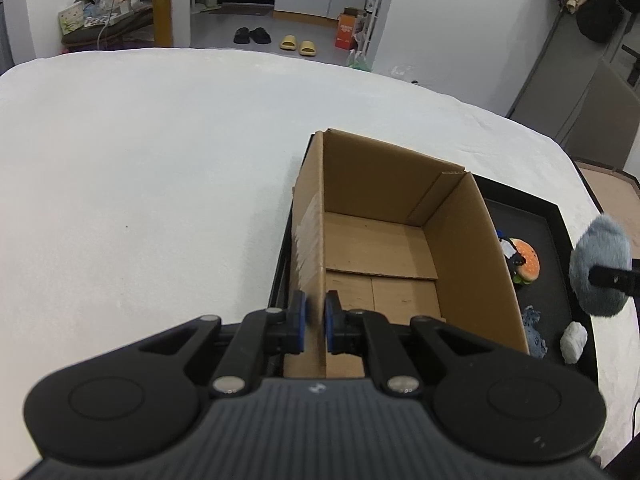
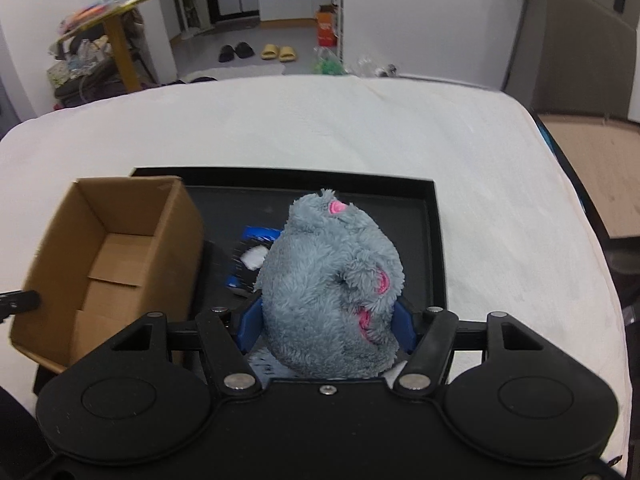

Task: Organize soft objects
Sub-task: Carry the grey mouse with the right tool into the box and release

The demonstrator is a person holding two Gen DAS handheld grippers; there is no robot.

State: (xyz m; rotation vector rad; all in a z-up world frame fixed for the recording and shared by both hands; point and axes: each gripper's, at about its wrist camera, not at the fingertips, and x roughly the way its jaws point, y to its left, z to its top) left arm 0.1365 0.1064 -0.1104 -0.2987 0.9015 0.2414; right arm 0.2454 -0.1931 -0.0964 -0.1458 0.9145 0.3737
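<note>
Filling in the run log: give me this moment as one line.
left hand-held gripper: shut on cardboard box wall | right hand-held gripper: shut on grey plush toy, above black tray | box: empty

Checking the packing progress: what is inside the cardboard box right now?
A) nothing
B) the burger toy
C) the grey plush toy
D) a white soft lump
A: the cardboard box shows only its bare bottom flaps, while the grey plush toy sits in the right gripper, outside the box.
</note>
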